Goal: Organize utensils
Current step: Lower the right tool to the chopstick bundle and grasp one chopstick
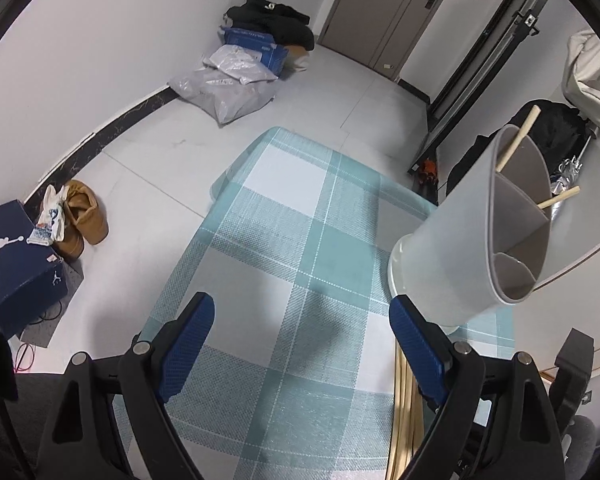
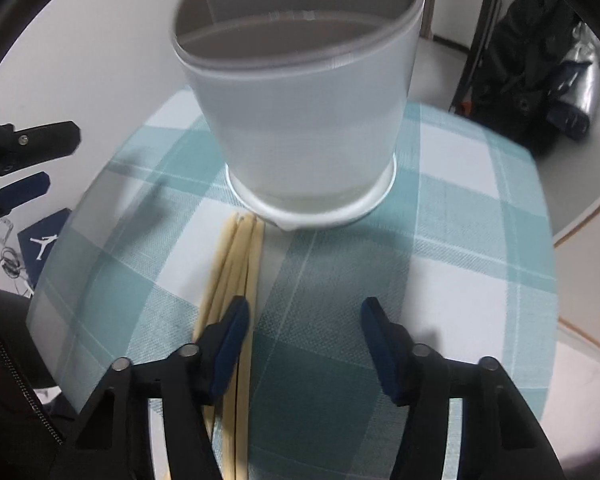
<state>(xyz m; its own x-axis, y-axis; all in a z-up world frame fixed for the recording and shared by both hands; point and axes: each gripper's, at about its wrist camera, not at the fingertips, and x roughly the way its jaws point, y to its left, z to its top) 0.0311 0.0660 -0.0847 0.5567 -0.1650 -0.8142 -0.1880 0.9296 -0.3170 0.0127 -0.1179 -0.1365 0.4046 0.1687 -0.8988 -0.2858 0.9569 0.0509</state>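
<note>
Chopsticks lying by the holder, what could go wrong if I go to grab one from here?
The chopsticks lie bunched together on the tablecloth, so the open right gripper may pinch several or scatter them. Their tips sit close to the holder, which looks tall on a narrow base; a nudge could tip it and spill the two sticks already inside. The open left gripper hovers close, so the two could bump.
</note>
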